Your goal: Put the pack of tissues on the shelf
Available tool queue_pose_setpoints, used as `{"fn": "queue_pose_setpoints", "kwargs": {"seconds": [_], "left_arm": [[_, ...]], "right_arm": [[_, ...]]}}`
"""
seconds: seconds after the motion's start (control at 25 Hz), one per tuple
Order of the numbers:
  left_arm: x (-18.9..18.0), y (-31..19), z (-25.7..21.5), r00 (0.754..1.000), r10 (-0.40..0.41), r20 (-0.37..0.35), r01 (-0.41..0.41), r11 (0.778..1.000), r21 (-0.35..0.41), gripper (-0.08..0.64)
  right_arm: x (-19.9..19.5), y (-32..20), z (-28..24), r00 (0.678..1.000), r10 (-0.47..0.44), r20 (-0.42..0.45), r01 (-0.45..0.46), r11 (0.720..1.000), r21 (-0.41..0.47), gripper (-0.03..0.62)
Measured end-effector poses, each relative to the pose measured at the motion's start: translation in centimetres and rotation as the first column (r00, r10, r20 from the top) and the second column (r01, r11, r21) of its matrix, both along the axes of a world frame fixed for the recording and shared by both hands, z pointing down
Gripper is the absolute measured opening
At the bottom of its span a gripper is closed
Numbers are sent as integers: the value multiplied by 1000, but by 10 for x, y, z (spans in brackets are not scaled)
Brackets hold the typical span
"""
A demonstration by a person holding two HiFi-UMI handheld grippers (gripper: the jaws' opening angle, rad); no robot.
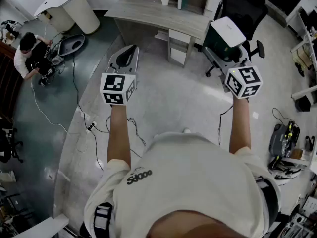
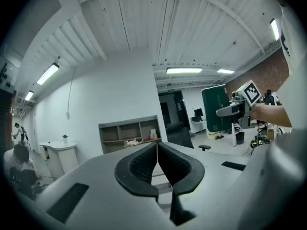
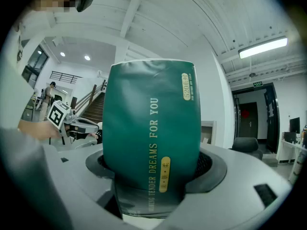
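Right gripper view: the right claw [image 3: 156, 169] is clamped on the pack of tissues [image 3: 151, 128], its pads spread wide against the pack's two flanks; the dark green pack stands out lengthwise from the claw, long axis running straight ahead of the jaws, held in the air and resting on nothing. Gold print down its face reads "TENDER DREAMS FOR YOU"; the small gold oval beneath it is too fine for me to read. My left claw [image 2: 157, 162] has its pads pressed together with nothing between them. From the left gripper view the shelf [image 2: 128, 128] lies ahead across the open floor, well apart from both claws; I judge the carrying right hand must travel forward and present the pack end-first to a compartment.
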State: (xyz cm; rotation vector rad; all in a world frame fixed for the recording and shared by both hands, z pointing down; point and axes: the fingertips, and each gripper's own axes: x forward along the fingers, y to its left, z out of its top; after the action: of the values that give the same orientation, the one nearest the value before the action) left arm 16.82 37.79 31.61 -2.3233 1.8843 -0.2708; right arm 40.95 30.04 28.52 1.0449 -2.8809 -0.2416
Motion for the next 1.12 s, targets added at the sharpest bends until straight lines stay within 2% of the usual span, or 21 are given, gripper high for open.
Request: {"fn": "queue_pose_setpoints", "kwargs": {"seconds": [0.4,0.6,0.84,1.12], "left_arm": [[-28,14,6,999,22,31,-21,1000,-9,26],[-54,27,9,999,43,28,-42,999,-16,26],[-97,31,11,997,54,57,-53,998,-16,26],[-123,17,22,997,53,53,-52,998,-23,26]], "right_arm": [[-27,17,10,998,53,-28,-54,998,-18,368],[-50,29,11,996,86,-25,-86,996,-31,368],[-81,47,19,995,102,-9,-103,992,-67,368],[-102,28,23,994,109,15,-108,991,-83,368]]}}
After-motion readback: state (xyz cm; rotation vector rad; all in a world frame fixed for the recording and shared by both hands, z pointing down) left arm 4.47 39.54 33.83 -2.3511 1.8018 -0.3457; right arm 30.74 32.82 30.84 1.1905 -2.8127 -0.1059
